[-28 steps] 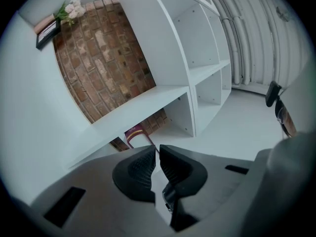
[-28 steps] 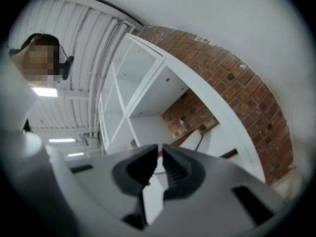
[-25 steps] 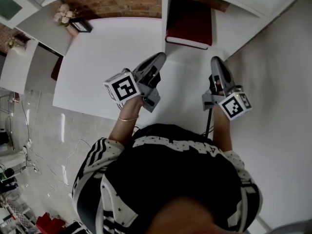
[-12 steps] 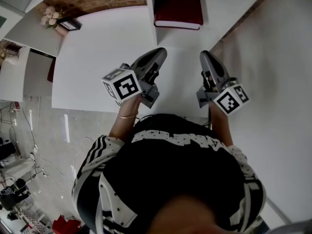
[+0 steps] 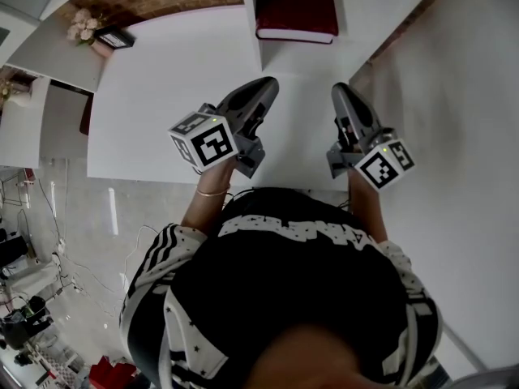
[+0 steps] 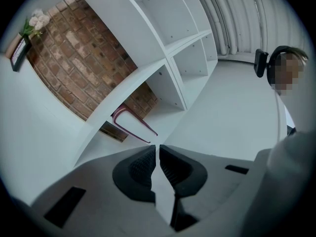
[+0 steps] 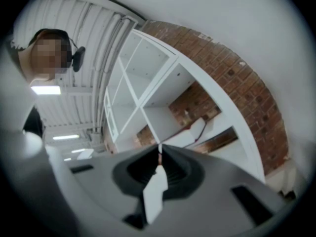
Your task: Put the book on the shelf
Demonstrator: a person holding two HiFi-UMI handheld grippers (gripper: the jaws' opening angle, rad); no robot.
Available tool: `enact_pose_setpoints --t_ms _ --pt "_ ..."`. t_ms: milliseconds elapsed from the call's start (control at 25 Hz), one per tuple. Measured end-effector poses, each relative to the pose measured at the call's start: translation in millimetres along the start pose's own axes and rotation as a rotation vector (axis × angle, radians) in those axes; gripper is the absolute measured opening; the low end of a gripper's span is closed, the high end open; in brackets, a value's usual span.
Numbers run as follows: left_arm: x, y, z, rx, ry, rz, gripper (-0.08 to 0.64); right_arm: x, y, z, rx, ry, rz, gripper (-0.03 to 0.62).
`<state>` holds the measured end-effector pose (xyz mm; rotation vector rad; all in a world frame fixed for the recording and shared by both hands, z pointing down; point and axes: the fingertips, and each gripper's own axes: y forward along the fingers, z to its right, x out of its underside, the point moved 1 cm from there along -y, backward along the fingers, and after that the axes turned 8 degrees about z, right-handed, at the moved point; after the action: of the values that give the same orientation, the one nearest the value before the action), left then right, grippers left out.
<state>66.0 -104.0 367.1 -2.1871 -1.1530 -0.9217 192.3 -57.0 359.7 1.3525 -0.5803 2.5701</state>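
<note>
Now drawn back from the shelf (image 5: 252, 31), left gripper (image 5: 268, 86) and right gripper (image 5: 340, 92) both pinched together on nothing, book (image 5: 296, 8) lying flat inside: task likely done.

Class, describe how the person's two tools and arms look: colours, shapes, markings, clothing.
The left tool and right tool are grey tapered shells with dark ribbed pads. Each carries a white cube with black square markers. A thin bracelet circles the left wrist; the black top has white-striped sleeves.

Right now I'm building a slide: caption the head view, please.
Book lies flat in a shelf bay; left tool and right tool, both shut and empty, point toward it.
</note>
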Motion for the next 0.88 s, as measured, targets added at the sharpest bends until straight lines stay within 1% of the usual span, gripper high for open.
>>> enact_pose_setpoints --t_ms 240,440,880 --pt "2.3 -6.0 1.2 -0.006 0.010 0.006 0.057 3.8 -4.2 -2.3 -0.005 0.003 0.004 0.038" --pt "-0.2 -6.1 -4.0 -0.015 0.010 0.009 0.057 9.9 1.9 -0.6 -0.005 -0.013 -0.030 0.035" --pt "1.4 -7.6 -5.2 -0.025 0.014 0.009 0.057 12.2 1.9 1.4 -0.006 0.009 -0.030 0.035"
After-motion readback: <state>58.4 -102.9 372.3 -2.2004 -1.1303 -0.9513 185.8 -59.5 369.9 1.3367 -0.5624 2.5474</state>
